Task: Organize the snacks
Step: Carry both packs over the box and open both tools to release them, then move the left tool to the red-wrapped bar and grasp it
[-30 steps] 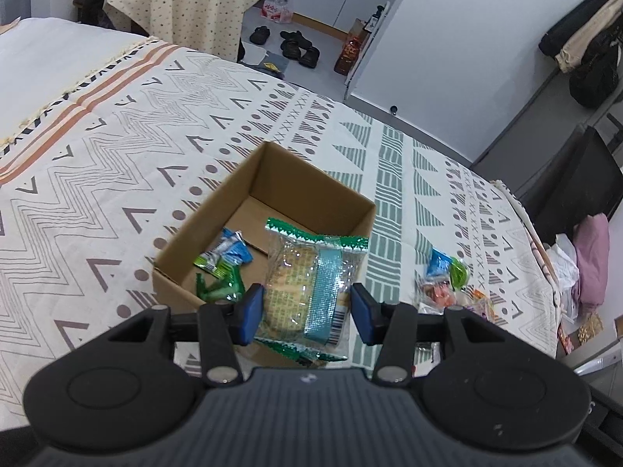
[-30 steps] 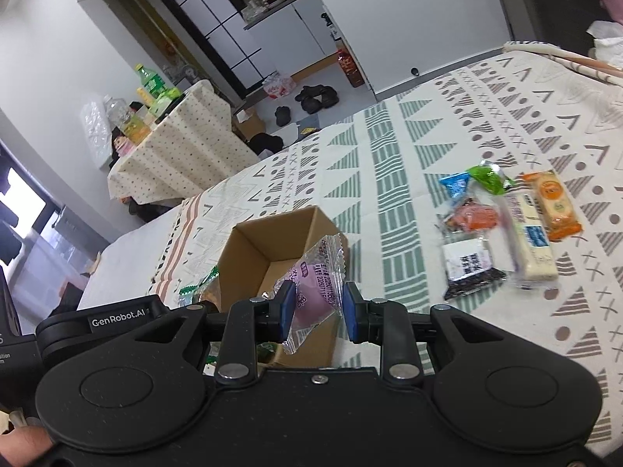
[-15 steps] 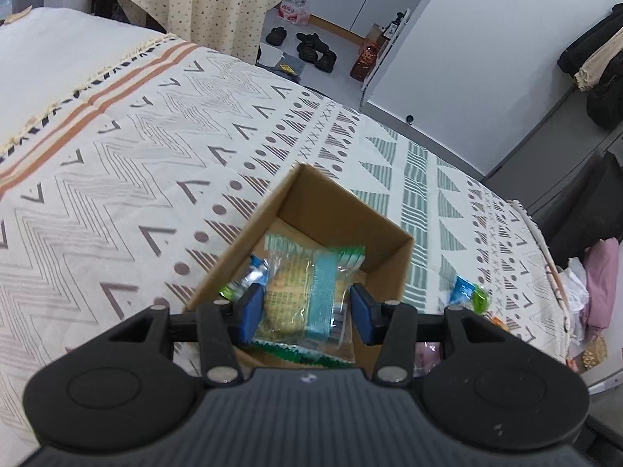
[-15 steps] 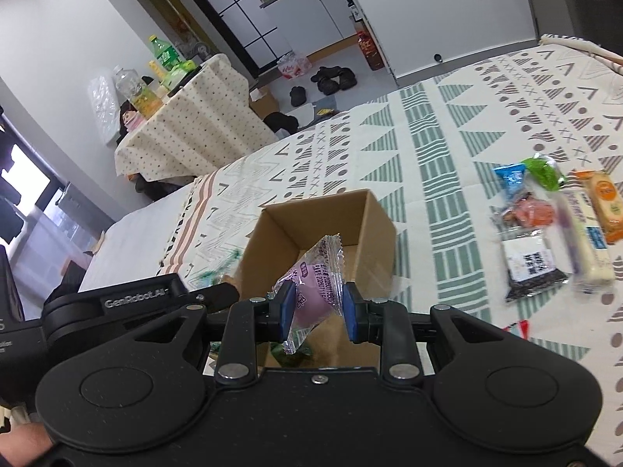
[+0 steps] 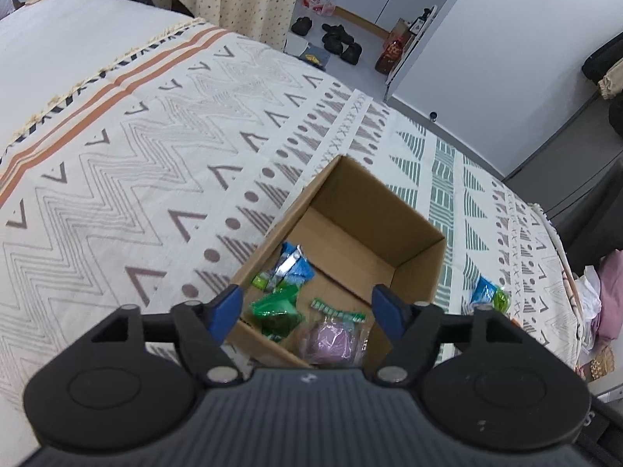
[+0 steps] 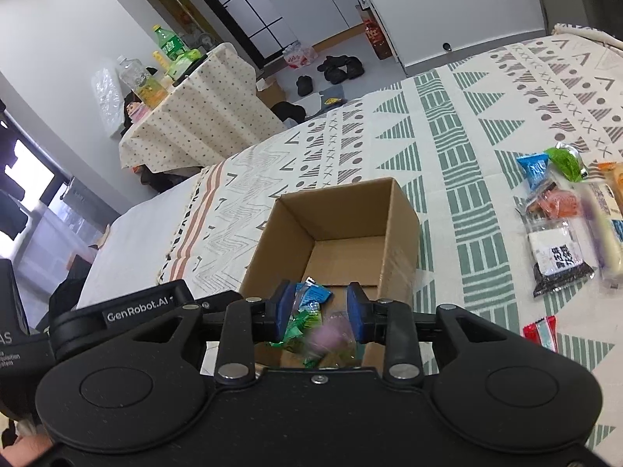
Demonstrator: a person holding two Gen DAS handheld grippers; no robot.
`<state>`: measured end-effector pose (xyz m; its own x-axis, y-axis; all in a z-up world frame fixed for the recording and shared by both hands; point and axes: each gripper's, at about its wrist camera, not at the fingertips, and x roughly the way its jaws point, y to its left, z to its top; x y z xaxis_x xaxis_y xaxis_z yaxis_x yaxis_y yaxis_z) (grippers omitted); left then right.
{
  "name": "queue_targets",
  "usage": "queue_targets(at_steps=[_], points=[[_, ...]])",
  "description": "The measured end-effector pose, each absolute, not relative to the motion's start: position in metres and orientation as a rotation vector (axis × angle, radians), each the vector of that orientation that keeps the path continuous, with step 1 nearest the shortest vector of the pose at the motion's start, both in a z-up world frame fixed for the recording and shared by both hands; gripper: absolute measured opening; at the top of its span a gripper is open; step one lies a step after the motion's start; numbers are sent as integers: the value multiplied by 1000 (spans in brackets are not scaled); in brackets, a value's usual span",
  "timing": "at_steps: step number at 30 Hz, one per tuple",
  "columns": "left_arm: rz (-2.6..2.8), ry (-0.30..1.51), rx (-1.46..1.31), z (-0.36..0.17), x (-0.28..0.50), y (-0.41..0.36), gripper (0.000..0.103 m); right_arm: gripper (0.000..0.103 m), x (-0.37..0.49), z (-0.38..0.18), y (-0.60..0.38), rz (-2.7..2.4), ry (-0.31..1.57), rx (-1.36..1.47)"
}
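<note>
Left gripper (image 5: 307,309) jaws opening, empty, over cardboard box (image 5: 418,268), right gripper (image 6: 318,313) opening, pink-filled packet (image 6: 329,336) loose below, more snacks (image 6: 560,210) at three o'clock

Right claw (image 6: 319,313) opening over cardboard box (image 6: 401,225), pink packet (image 6: 329,336) blurred

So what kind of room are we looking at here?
Probably a lived-in home, a bedroom or studio flat: a bed under a patterned blanket, shoes on the floor by white cupboards, and drink bottles on a cloth-covered side table.
</note>
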<state>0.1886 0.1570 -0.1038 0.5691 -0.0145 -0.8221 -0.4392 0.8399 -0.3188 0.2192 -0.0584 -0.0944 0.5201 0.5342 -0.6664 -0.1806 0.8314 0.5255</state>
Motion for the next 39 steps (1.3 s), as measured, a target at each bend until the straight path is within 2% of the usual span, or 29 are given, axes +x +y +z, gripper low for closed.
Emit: queue_targets(at_steps=[3,8,11,14,19,22,39], points=[[264,967,-524,-105,186,152,76,44,211,-91,-70,413,917,410],[272,987,-507,-104,181,139,79,76,201,-87,-85,366,889,363],[266,992,-493,-103,178,128,83,84,193,-85,-99,330,867,323],[259,993,-466,-102,176,115,86,88,190,-85,-114,325,871,319],[239,968,-404,-95,171,91,102,95,183,-83,-136,307,855,308],[228,961,-382,-92,168,78,103,103,179,-83,-150,294,838,311],[143,946,-369,-86,163,13,103,103,165,-93,-236,253,810,337]])
